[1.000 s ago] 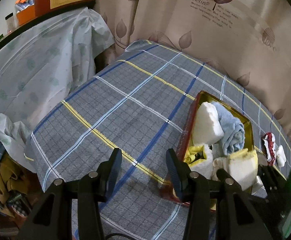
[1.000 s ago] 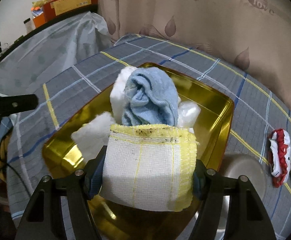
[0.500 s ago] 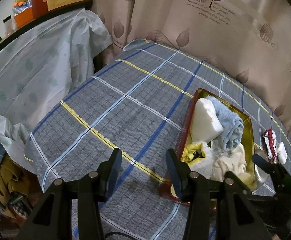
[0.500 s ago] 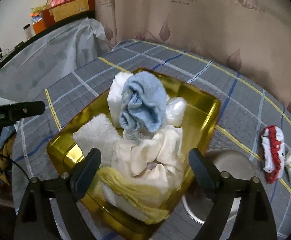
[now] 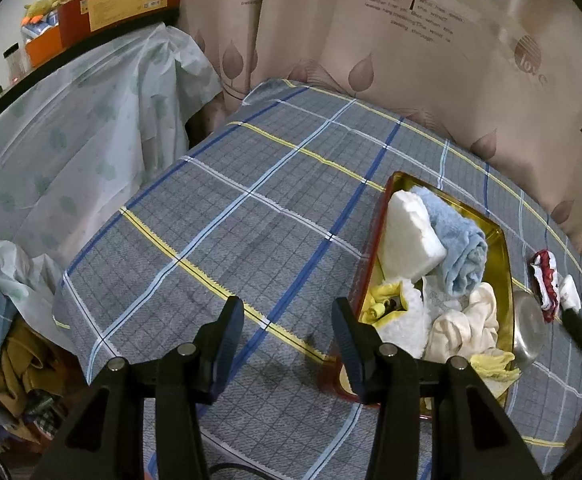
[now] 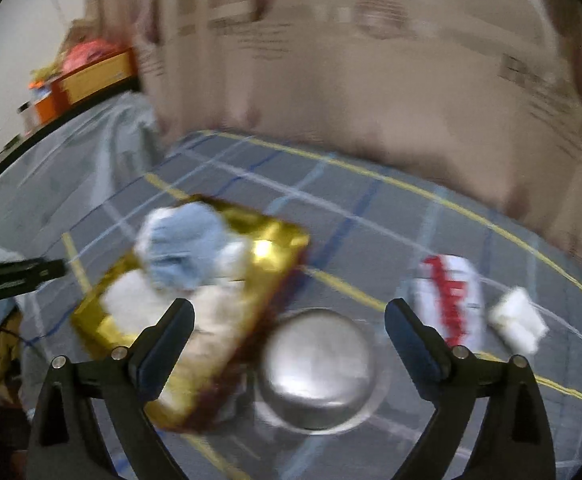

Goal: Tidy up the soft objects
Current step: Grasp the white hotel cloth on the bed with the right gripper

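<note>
Right wrist view: right tongs (image 6: 289, 322), just opened wide and empty, leave the cloths in the tin (image 6: 279, 248) at their left, while left tongs (image 5: 287, 326) idle apart, empty.

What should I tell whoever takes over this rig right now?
Left gripper: open, empty, hovering over the tablecloth beside the gold tin.
Right gripper: jaws have just been opening, nothing between them, above the steel bowl.
Done: yellow-edged cloth, blue towel and white sponge are in the tin.
Left: red-and-white sock and small white piece, both on the cloth right of the bowl.
</note>
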`<action>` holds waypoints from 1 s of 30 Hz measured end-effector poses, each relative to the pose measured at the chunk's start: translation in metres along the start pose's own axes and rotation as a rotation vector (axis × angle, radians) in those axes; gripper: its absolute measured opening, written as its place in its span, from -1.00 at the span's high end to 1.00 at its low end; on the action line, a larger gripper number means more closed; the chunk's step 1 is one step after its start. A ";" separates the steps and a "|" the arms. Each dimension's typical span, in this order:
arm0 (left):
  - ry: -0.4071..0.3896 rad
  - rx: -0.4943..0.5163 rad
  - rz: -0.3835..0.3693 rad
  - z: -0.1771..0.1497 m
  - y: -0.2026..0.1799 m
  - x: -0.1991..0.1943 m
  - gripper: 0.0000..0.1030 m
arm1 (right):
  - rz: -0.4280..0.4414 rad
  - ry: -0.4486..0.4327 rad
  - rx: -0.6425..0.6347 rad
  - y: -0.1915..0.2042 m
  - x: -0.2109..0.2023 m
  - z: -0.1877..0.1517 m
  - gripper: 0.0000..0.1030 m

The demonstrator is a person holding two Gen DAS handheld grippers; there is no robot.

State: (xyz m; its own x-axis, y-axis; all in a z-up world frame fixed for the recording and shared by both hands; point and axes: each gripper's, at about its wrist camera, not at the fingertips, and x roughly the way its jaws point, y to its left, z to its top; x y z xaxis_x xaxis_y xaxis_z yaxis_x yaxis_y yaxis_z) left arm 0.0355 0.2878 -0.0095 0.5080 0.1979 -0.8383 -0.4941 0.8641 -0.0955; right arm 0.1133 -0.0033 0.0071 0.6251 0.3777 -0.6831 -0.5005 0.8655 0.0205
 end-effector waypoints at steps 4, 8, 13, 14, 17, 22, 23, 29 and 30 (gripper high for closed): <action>0.008 0.005 0.007 0.000 -0.001 0.003 0.09 | -0.121 0.002 0.067 -0.062 0.002 -0.006 -0.85; 0.004 0.012 0.003 -0.001 -0.004 0.004 0.09 | -0.204 0.028 0.158 -0.124 0.011 -0.023 -0.87; -0.006 0.041 -0.036 -0.005 -0.016 0.002 0.09 | -0.280 0.063 0.241 -0.183 0.027 -0.041 -0.87; -0.010 0.057 -0.033 -0.006 -0.020 0.002 0.09 | -0.295 0.070 0.242 -0.190 0.031 -0.043 -0.87; -0.015 0.123 -0.008 -0.011 -0.034 0.003 0.09 | -0.321 0.084 0.240 -0.204 0.045 -0.046 -0.88; -0.001 0.183 -0.017 -0.020 -0.052 0.002 0.09 | -0.333 0.112 0.208 -0.215 0.068 -0.048 -0.91; 0.002 0.192 -0.021 -0.021 -0.055 0.001 0.09 | -0.335 0.117 0.195 -0.217 0.073 -0.047 -0.91; 0.009 0.241 -0.027 -0.023 -0.075 -0.002 0.09 | -0.325 0.123 0.163 -0.223 0.097 -0.045 -0.92; 0.017 0.244 -0.035 -0.023 -0.078 -0.001 0.09 | -0.321 0.126 0.160 -0.225 0.101 -0.046 -0.92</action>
State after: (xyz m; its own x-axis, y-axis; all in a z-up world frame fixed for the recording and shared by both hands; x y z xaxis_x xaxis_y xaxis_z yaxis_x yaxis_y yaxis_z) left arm 0.0576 0.2092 -0.0140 0.5088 0.1603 -0.8458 -0.2903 0.9569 0.0067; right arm 0.2617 -0.1746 -0.0997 0.6512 0.0436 -0.7576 -0.1845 0.9775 -0.1024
